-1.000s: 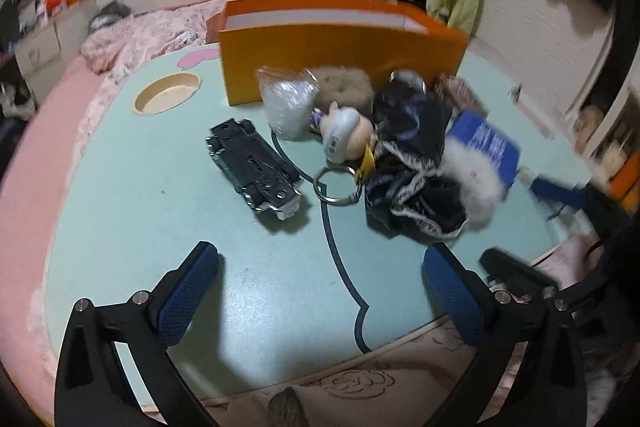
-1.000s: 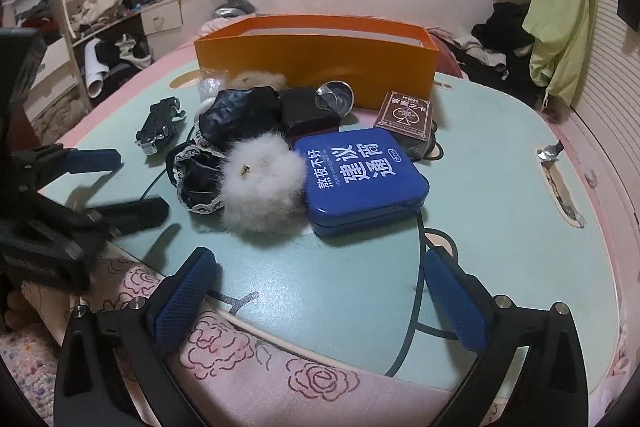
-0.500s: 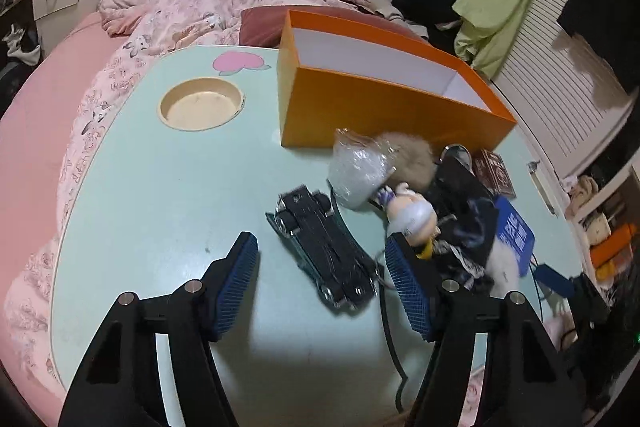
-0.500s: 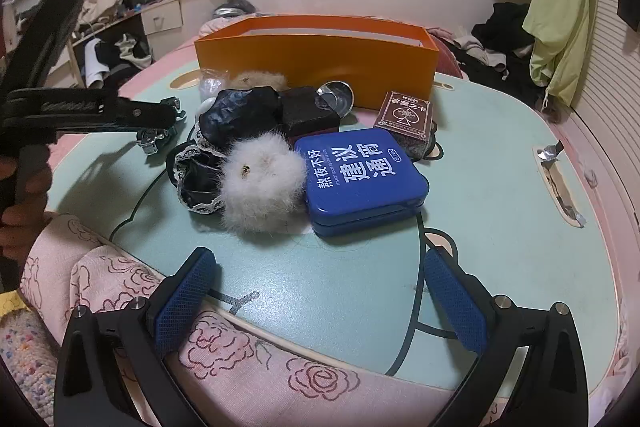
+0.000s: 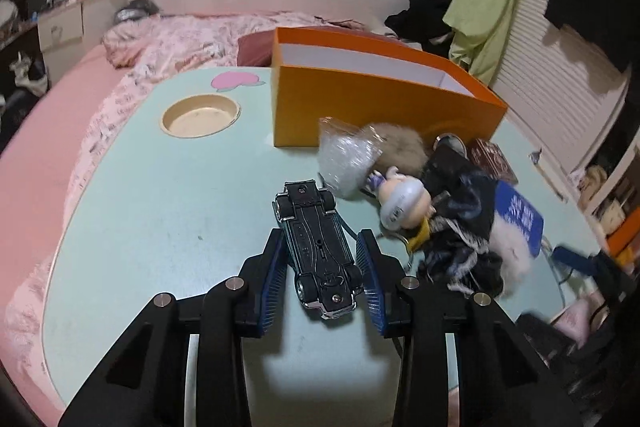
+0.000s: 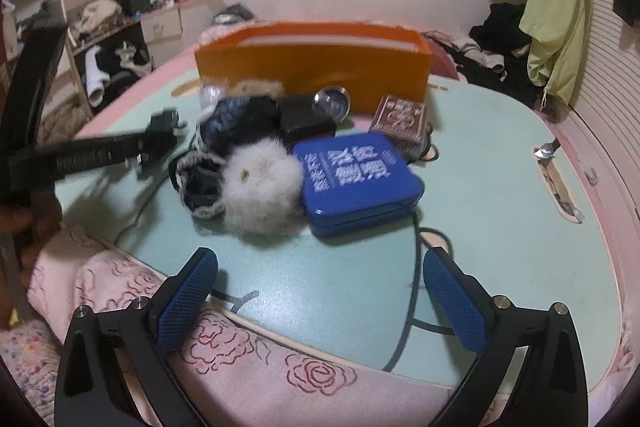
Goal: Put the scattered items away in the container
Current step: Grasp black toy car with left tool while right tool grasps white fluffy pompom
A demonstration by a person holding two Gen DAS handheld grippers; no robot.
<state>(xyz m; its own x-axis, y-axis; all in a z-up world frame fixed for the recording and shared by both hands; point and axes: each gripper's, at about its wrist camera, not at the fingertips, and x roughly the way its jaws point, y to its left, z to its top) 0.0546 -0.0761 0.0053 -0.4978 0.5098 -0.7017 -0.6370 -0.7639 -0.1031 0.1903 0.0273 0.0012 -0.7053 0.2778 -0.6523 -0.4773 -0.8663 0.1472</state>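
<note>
Dim indoor light, dark fisheye corners, bent edges, motion blur in the right wrist view, soft shadows below objects.

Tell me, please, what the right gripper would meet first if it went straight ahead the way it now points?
Most likely the blue tin, lying ahead of the open right gripper on the table, with the white fluffy pompom just left of that line; depth is uncertain.

The toy car (image 5: 316, 243) lies upside down on the table (image 5: 152, 211), between the 2 fingers of the left gripper (image 5: 322, 281). Far behind it stands the box (image 5: 376, 103). Against the box's near wall lie a plastic bag (image 5: 346, 157) and a fur ball (image 5: 400, 149). Right of the car lies a doll keychain (image 5: 402, 203), then a heap of cloth (image 5: 460, 227), with the tin (image 6: 358, 177) at the heap's right. The recessed cup holder (image 5: 200, 115) sits far left.
</note>
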